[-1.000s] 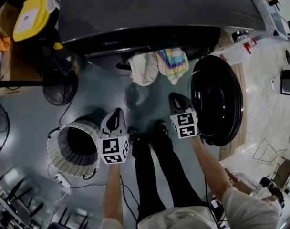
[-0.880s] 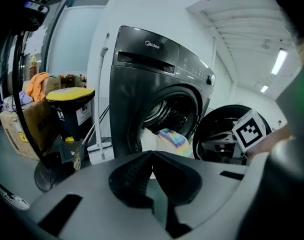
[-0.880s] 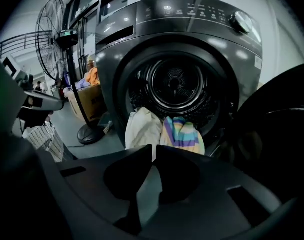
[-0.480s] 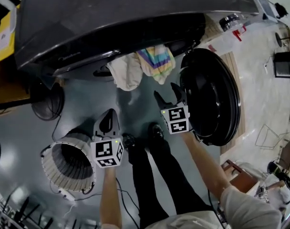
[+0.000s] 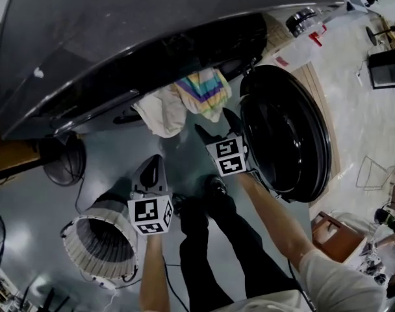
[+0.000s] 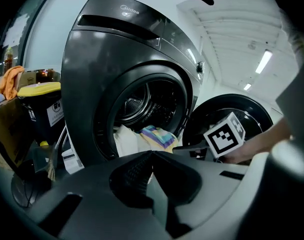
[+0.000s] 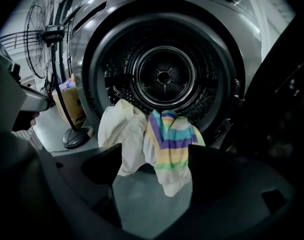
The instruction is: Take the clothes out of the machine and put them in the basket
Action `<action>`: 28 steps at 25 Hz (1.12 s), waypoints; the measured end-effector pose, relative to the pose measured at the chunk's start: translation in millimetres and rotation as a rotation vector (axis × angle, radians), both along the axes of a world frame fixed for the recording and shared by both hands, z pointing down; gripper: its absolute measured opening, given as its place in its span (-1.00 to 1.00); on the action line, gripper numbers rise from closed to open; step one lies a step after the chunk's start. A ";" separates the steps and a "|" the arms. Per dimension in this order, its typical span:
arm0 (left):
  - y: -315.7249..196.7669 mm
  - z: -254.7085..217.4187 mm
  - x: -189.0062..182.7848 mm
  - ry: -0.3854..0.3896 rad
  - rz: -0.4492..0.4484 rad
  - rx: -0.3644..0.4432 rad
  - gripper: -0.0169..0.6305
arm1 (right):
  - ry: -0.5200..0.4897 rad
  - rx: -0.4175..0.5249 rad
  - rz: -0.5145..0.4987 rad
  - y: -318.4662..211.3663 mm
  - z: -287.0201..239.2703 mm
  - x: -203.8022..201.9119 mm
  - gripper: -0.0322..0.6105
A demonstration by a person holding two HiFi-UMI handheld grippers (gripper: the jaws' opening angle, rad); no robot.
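Observation:
A dark grey washing machine (image 5: 119,38) stands with its round door (image 5: 285,132) swung open to the right. Over the drum's lip hang a cream cloth (image 5: 160,112) (image 7: 122,131) and a striped cloth (image 5: 203,93) (image 7: 169,144). My right gripper (image 5: 216,125) (image 7: 152,179) sits just before the striped cloth. Its jaws are opening, and nothing is between them. My left gripper (image 5: 153,168) (image 6: 152,156) is shut and empty, lower left, above the white ribbed basket (image 5: 103,246). The left gripper view shows both cloths (image 6: 142,138) and the right gripper's marker cube (image 6: 224,136).
A floor fan (image 5: 61,158) (image 7: 39,34) stands left of the machine, with a cardboard box (image 7: 72,104) behind it. A yellow-lidded bin (image 6: 39,109) sits further left. A wooden stool (image 5: 334,236) is at the right. The person's legs (image 5: 207,239) are between the grippers.
The right gripper's jaws went from shut to wide open as it moved up to the hanging clothes. The left gripper also moved toward the machine, staying shut.

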State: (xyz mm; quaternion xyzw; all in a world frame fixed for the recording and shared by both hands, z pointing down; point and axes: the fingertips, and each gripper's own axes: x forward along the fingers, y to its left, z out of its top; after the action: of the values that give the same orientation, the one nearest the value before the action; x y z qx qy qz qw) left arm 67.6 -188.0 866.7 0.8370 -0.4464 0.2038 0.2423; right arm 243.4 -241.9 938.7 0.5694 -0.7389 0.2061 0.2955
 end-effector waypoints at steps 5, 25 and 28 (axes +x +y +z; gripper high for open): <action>-15.9 10.0 -0.7 0.010 0.004 0.030 -0.90 | 0.031 0.001 -0.006 -37.2 32.3 -3.6 0.37; -48.7 58.4 -14.9 0.012 0.013 0.088 -0.90 | 0.045 -0.143 0.168 -100.6 129.2 32.0 0.00; -50.3 54.7 -17.2 0.013 0.000 0.097 -0.90 | 0.006 -0.191 0.149 -96.8 130.6 29.1 -0.29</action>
State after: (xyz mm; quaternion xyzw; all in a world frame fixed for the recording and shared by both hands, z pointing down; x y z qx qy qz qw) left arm 50.4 -238.3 921.4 0.8491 -0.4541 0.1764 0.2043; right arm 272.5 -338.7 1069.2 0.5924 -0.6707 0.2953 0.3347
